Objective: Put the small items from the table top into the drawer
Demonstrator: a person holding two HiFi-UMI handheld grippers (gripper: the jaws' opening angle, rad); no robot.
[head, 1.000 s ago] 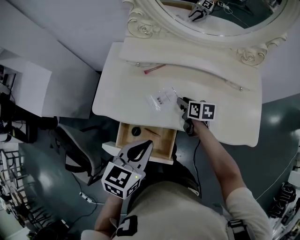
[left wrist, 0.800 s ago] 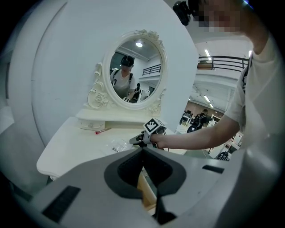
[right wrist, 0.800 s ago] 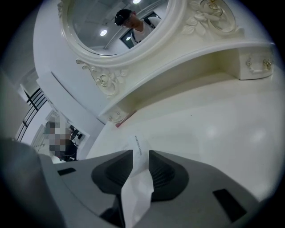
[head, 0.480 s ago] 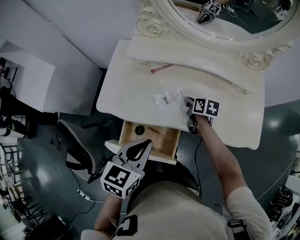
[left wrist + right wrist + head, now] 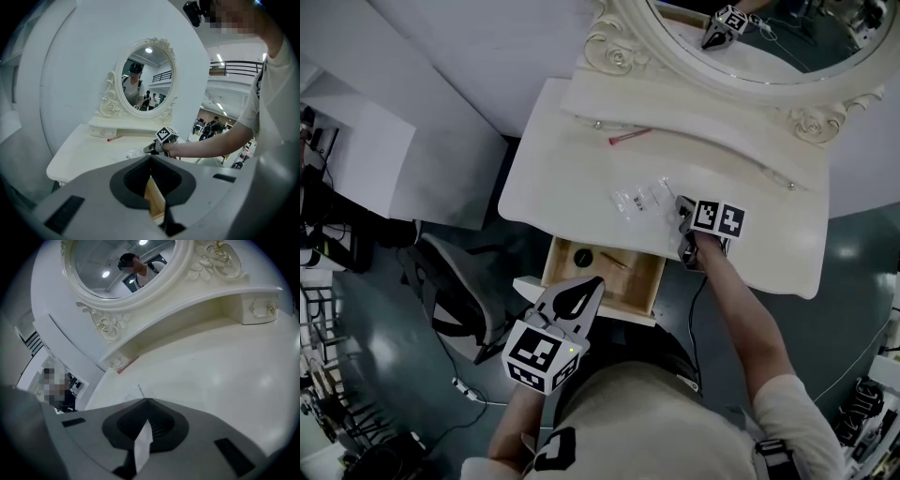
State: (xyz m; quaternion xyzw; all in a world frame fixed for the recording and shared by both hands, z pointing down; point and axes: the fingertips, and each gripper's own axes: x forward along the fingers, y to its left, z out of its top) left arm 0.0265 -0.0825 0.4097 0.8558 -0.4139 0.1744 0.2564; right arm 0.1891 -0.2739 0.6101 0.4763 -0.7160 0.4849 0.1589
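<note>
The clear plastic packet (image 5: 642,197) lies on a cream dressing table (image 5: 572,169) under an ornate oval mirror (image 5: 619,52). A red stick (image 5: 630,137) rests further back by the raised shelf. Below the front edge an open wooden drawer (image 5: 558,262) hangs over a dark grey floor (image 5: 862,244).

The right gripper (image 5: 681,203) has its tips at the packet's near edge. Its jaws have just been closing and now meet; whether they pinch the plastic I cannot tell. The right forearm (image 5: 741,309) stretches out over the table.

The left gripper (image 5: 598,281) hangs in front of the drawer, jaws together and empty.
</note>
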